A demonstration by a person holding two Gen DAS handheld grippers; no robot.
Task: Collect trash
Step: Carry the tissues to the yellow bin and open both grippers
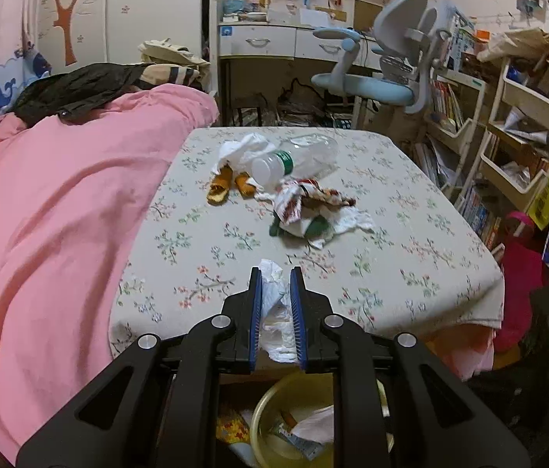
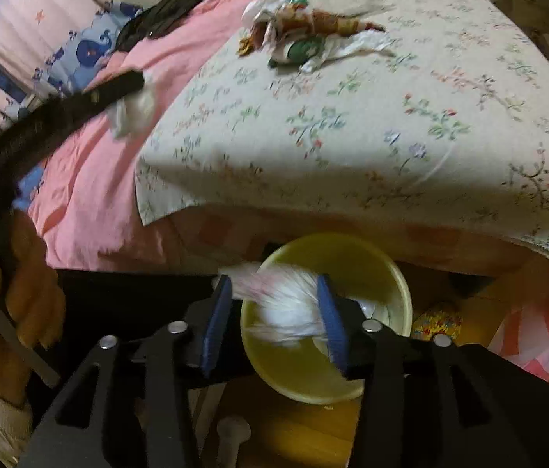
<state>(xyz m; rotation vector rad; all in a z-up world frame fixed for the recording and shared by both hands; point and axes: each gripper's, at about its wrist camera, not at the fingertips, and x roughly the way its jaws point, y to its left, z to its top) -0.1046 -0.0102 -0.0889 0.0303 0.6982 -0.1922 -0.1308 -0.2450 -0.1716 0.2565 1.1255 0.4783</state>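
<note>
While the left tongs (image 1: pixel 276 273) pinch a tissue (image 1: pixel 276 312), the right tongs (image 2: pixel 274 286) gape around blurred trash (image 2: pixel 286 304).

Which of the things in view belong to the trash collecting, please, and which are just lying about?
Job:
- left claw gripping white tissue
- right claw over yellow bin, blurred wrapper between its fingers
- plastic bottle
- crumpled wrappers

Lying about:
- pink blanket
- desk chair
- shelves

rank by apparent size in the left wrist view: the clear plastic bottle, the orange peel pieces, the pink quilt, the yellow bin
1. pink quilt, by far
2. yellow bin, though half hidden behind the gripper and much nearer the camera, so unsure
3. clear plastic bottle
4. orange peel pieces
</note>
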